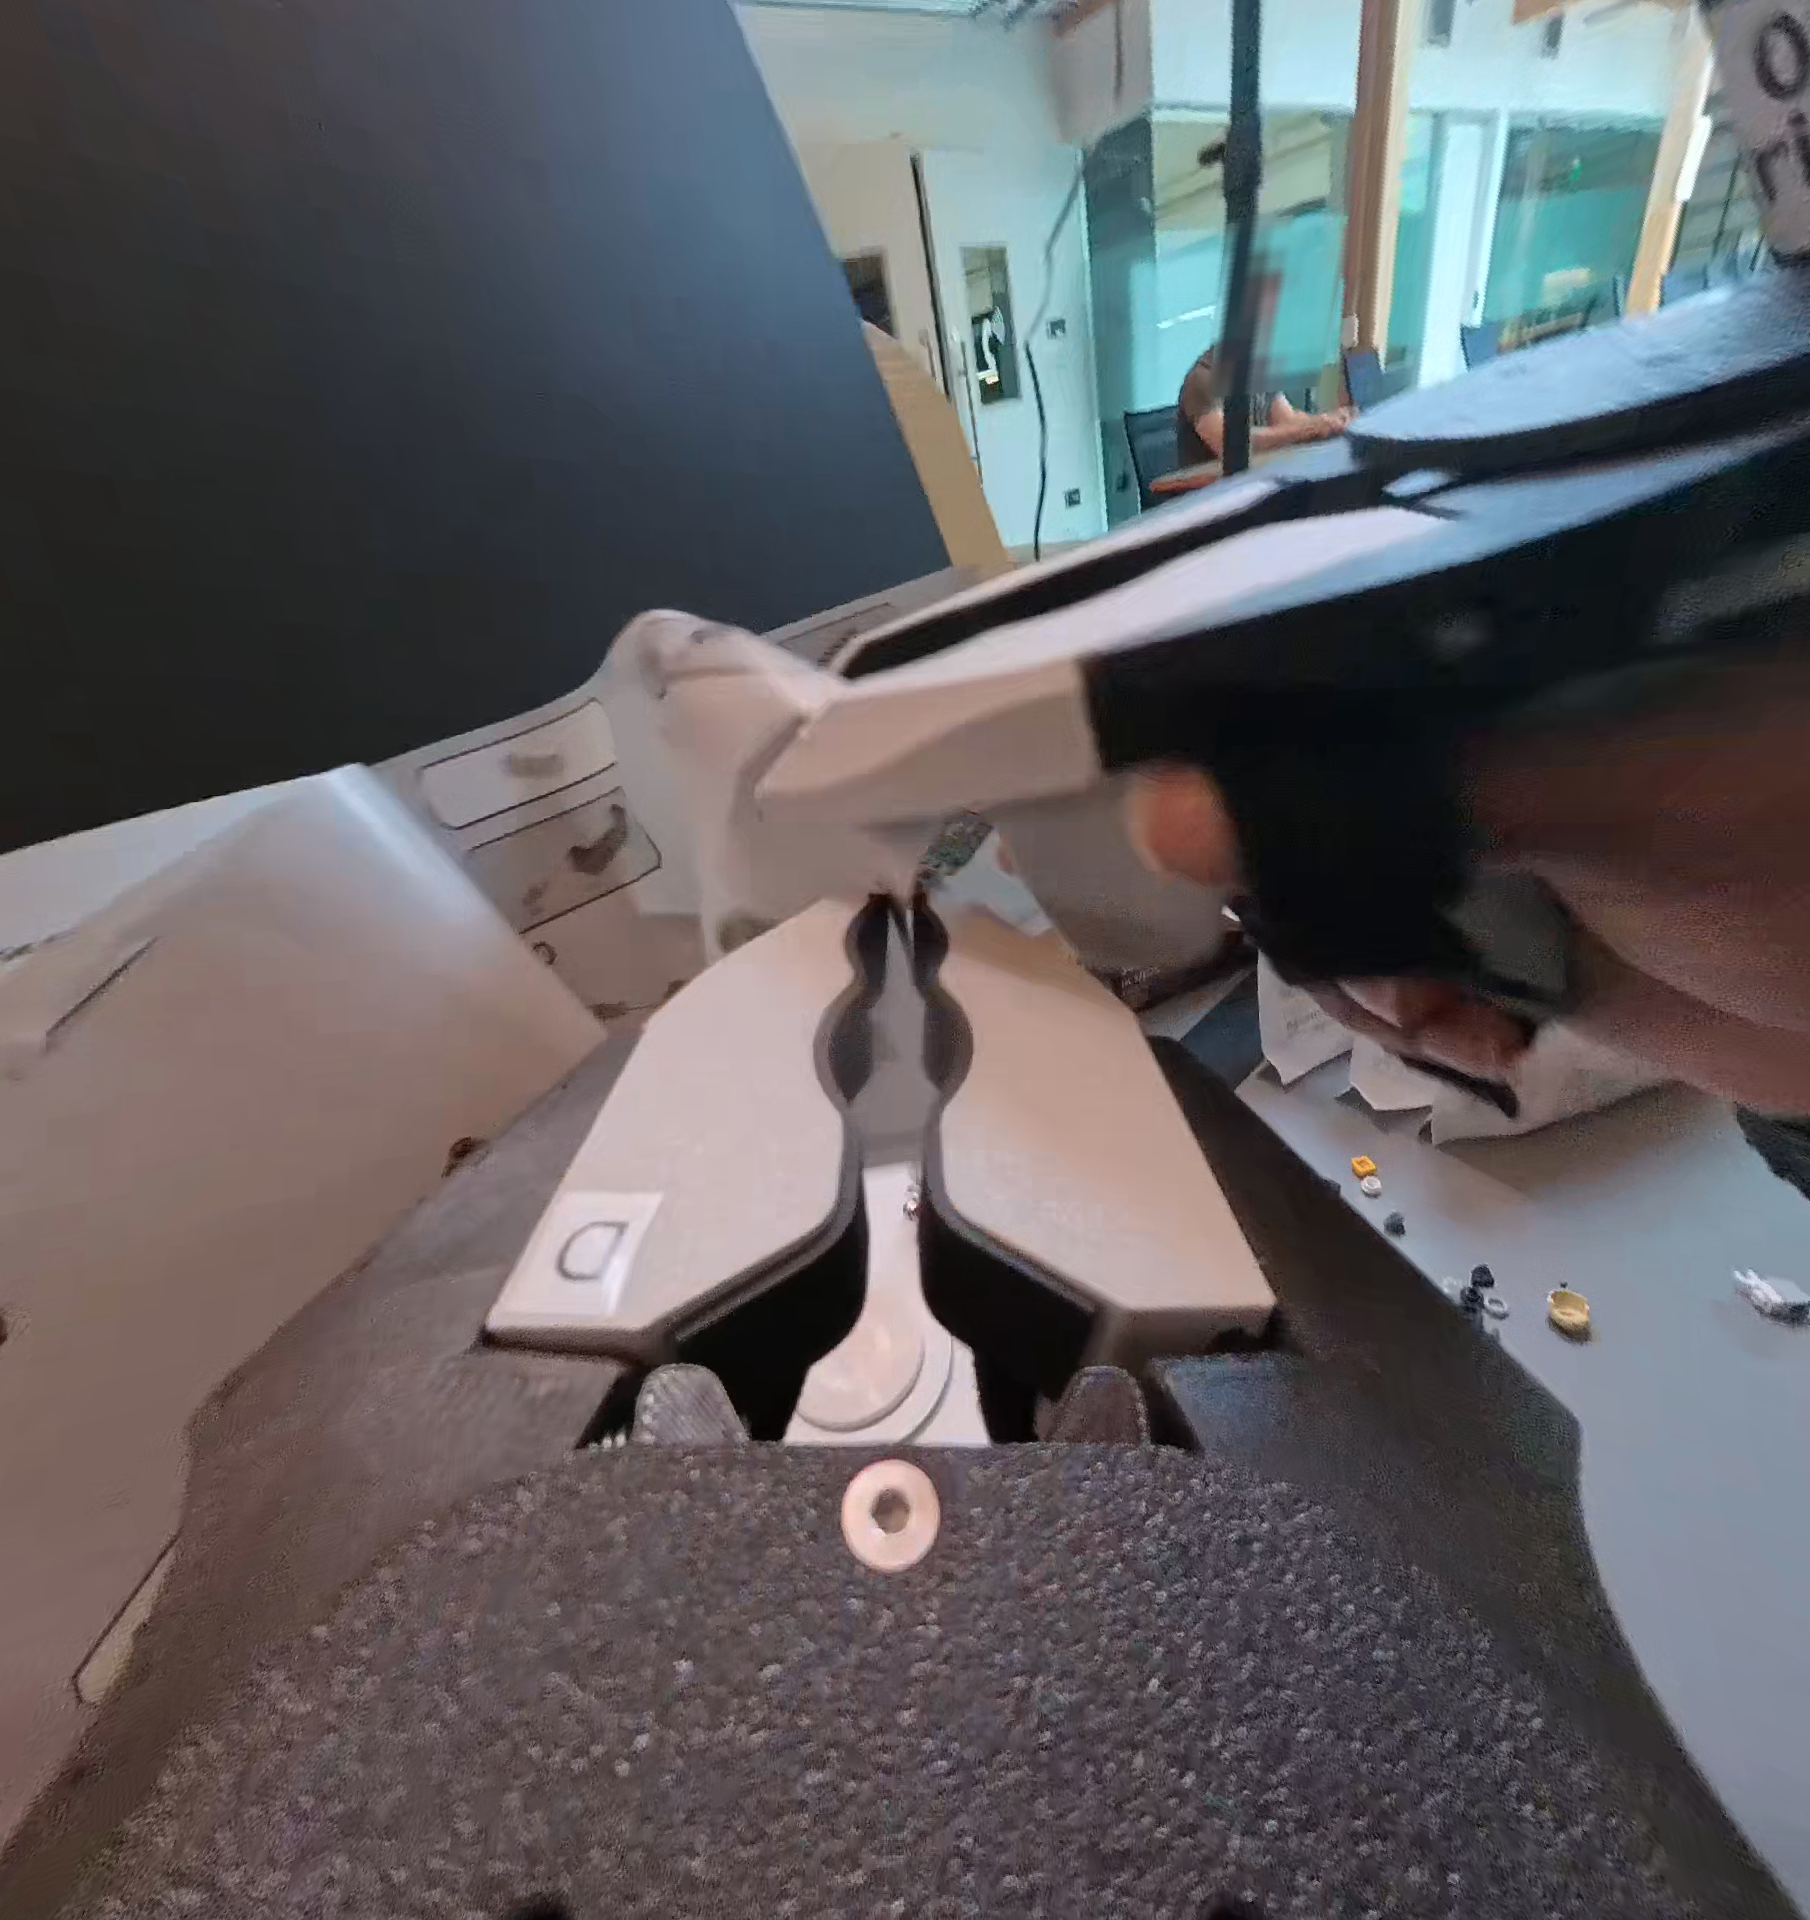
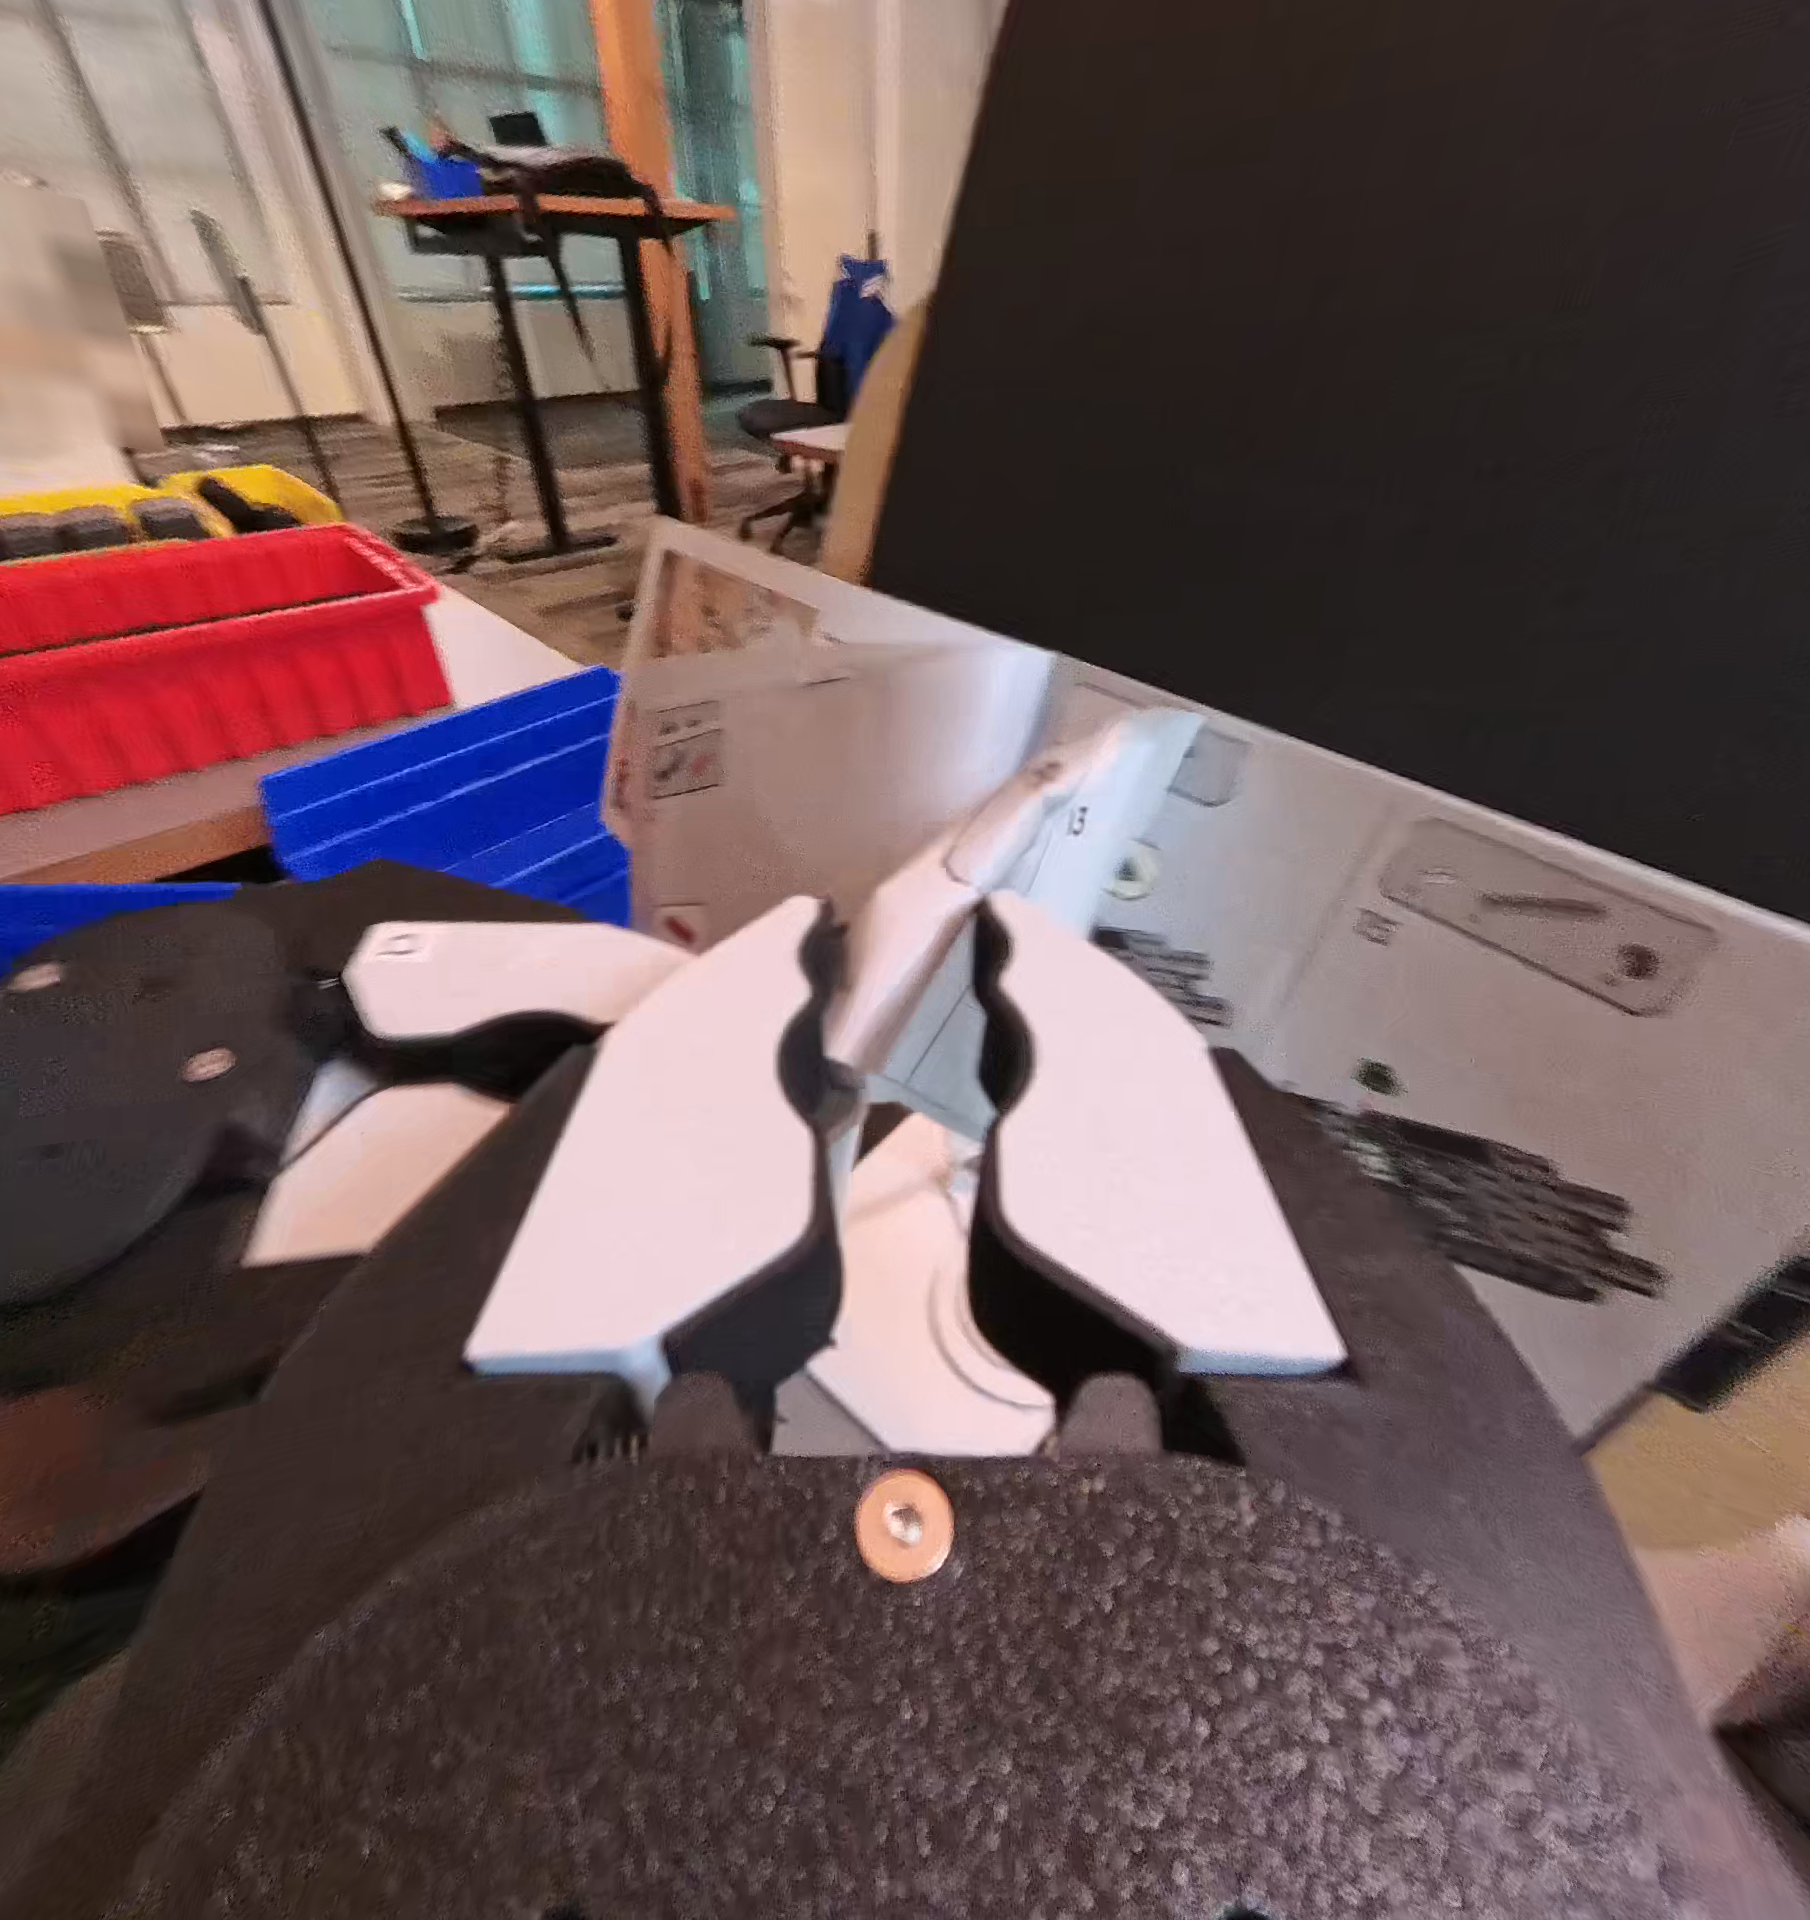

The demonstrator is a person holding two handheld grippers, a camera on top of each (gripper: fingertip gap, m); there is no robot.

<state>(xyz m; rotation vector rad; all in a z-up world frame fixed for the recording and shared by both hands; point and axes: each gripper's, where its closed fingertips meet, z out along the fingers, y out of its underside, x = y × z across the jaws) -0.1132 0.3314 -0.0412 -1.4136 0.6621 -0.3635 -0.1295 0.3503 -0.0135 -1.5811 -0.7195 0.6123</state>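
In the left wrist view my left gripper (image 1: 896, 914) is shut on the edge of a thin white paper sheet (image 1: 709, 727), which rises from its fingertips. The sheet belongs to a white printed booklet (image 1: 558, 821) that stands open behind it. My right gripper (image 1: 813, 727) reaches in from the right, held by a hand, with its tips at the same sheet. In the right wrist view my right gripper (image 2: 901, 935) is open. The folded sheet (image 2: 911, 966) stands between its fingers, which do not clamp it. The left gripper (image 2: 527, 1049) lies just to its left, with its tips hidden.
A black board (image 1: 361, 364) stands behind the booklet. Several small loose parts (image 1: 1566, 1309) lie on the grey table (image 1: 1659, 1455) at right. A blue bin (image 2: 454, 800) and a red bin (image 2: 184, 644) stand to the left. Crumpled paper (image 1: 1400, 1081) lies under the hand. My two grippers' fingertips are within a few centimetres of each other.
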